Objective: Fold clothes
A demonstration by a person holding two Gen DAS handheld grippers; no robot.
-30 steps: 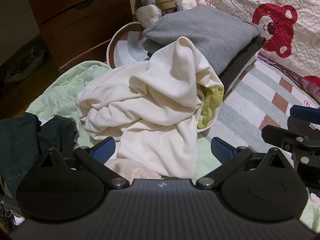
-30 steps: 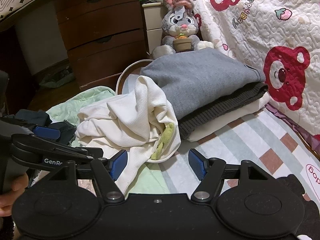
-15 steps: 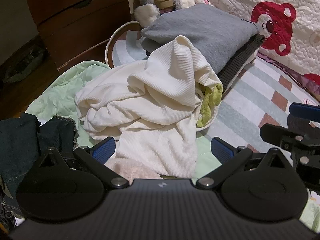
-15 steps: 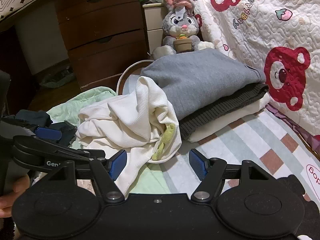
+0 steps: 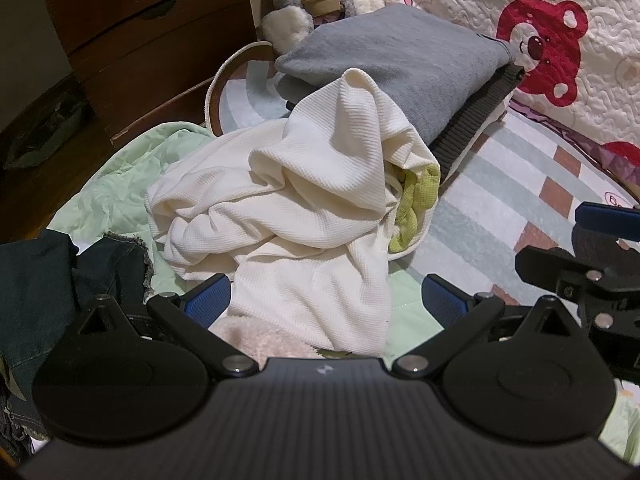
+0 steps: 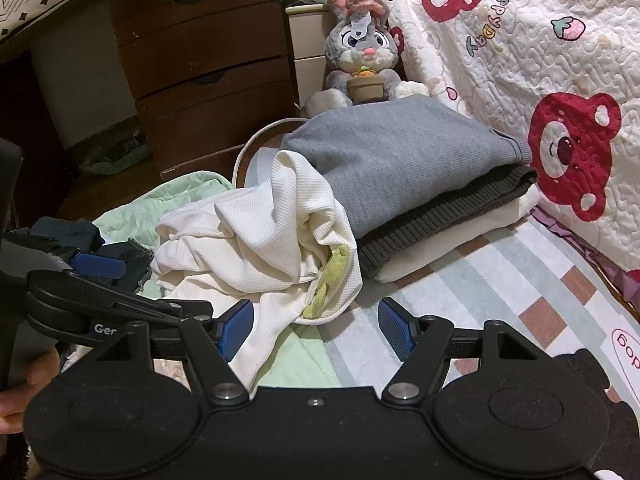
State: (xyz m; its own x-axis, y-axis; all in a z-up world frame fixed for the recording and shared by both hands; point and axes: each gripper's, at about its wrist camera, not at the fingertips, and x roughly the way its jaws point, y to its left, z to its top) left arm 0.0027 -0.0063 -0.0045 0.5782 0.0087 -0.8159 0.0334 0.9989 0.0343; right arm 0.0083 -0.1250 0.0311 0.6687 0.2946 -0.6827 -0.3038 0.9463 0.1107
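A crumpled cream waffle-knit garment (image 5: 304,216) lies heaped on a pale green cloth (image 5: 120,192), with a lime green piece (image 5: 416,204) tucked in its right fold. My left gripper (image 5: 326,300) stands open just in front of it, the cream hem between the blue pads without being pinched. My right gripper (image 6: 316,330) is open too, the garment's (image 6: 260,248) lower edge hanging by its left pad. Behind sits a folded stack: a grey top (image 6: 400,160) over a dark knit (image 6: 440,216) and a cream layer.
Dark denim (image 5: 48,280) lies at the left. A plush rabbit (image 6: 360,60) sits behind the stack, beside brown wooden drawers (image 6: 200,60). A bear-print quilt (image 6: 540,80) rises at the right. The striped mat (image 6: 500,280) spreads at the right front. A hand (image 6: 24,384) holds the left gripper.
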